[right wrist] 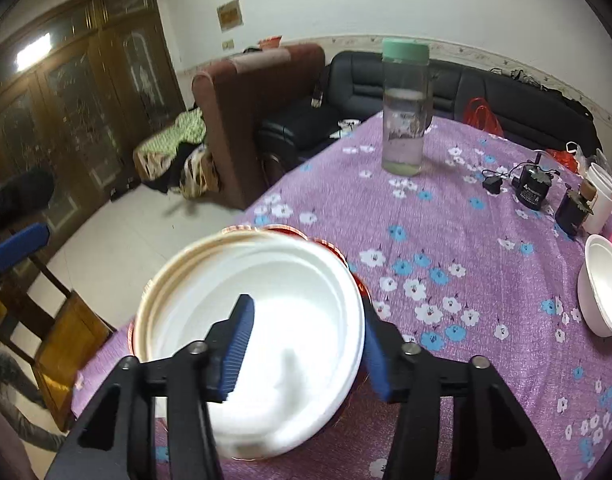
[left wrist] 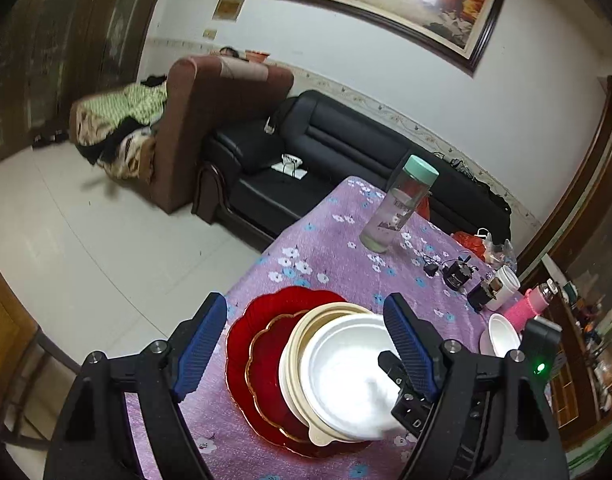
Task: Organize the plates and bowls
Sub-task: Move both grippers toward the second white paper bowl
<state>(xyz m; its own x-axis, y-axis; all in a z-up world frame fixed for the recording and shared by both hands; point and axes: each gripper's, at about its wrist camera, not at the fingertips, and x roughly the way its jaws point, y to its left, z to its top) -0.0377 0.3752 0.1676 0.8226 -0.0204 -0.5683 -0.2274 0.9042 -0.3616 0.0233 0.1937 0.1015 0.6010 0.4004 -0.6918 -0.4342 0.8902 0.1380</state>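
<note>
A stack sits at the near edge of the purple flowered table [left wrist: 326, 248]: a large red plate [left wrist: 242, 332], a smaller gold-rimmed red plate [left wrist: 270, 352], a cream bowl [left wrist: 298, 344] and a white foam plate [left wrist: 346, 376] on top. My left gripper [left wrist: 306, 340] hovers over the stack, open and holding nothing. My right gripper [right wrist: 306, 356] is open, one finger above the white foam plate [right wrist: 286, 280] and the other outside its rim, pads not pressing. A white foam bowl [right wrist: 602, 284] stands apart at the right.
A clear bottle with a mint lid [right wrist: 406, 108] stands mid-table. Black adapters [right wrist: 530, 192], a white cup [right wrist: 602, 200] and a pink flask [left wrist: 526, 308] crowd the right side. Wooden chairs [right wrist: 66, 340] stand left of the table, sofas [left wrist: 346, 136] beyond.
</note>
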